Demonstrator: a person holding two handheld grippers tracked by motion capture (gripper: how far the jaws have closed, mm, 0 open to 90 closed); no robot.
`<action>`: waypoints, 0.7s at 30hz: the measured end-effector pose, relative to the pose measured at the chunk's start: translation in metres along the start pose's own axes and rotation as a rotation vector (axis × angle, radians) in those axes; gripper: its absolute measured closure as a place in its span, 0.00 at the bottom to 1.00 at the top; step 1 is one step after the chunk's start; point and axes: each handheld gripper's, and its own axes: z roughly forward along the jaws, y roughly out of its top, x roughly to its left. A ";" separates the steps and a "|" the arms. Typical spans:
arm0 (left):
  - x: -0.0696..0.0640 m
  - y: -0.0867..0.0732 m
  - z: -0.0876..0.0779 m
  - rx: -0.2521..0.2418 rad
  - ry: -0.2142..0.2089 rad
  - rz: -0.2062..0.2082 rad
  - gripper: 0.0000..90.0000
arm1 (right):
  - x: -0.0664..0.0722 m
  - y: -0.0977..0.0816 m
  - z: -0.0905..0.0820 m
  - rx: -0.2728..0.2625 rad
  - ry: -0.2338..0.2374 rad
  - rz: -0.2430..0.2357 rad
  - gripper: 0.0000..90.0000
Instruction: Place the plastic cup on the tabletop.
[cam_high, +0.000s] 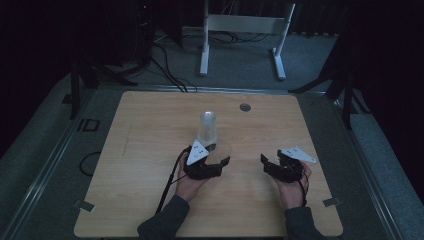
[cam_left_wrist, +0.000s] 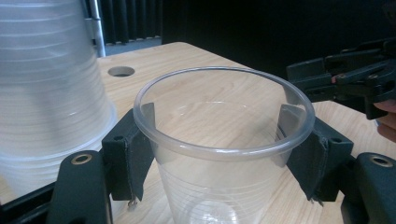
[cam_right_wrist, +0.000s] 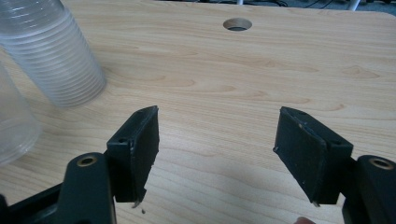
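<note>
Near table middle: a stack of clear cups stands mouth down, at about 12 o'clock from the left gripper
Held cup: a single clear cup sits between the left gripper's black pads, which press on it just under the rim
Cup's direction: upright, mouth up, long axis vertical, narrowing toward the base
Right gripper: jaws spread wide with nothing between them, at 3 o'clock from the left one
Done so far: by my reading, one cup is apart from the stack and firmly gripped
Left to do: probably setting it down on the bare table; where, I cannot tell
</note>
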 end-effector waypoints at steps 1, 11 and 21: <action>0.001 -0.001 -0.001 -0.001 0.003 0.001 0.33 | 0.000 0.000 0.000 0.000 -0.001 0.000 0.34; 0.007 -0.007 -0.002 0.001 0.025 -0.007 0.33 | 0.000 -0.001 0.001 0.002 -0.001 -0.003 0.34; 0.007 -0.011 0.001 0.010 0.022 -0.007 0.33 | 0.000 -0.001 0.001 0.002 0.000 -0.002 0.34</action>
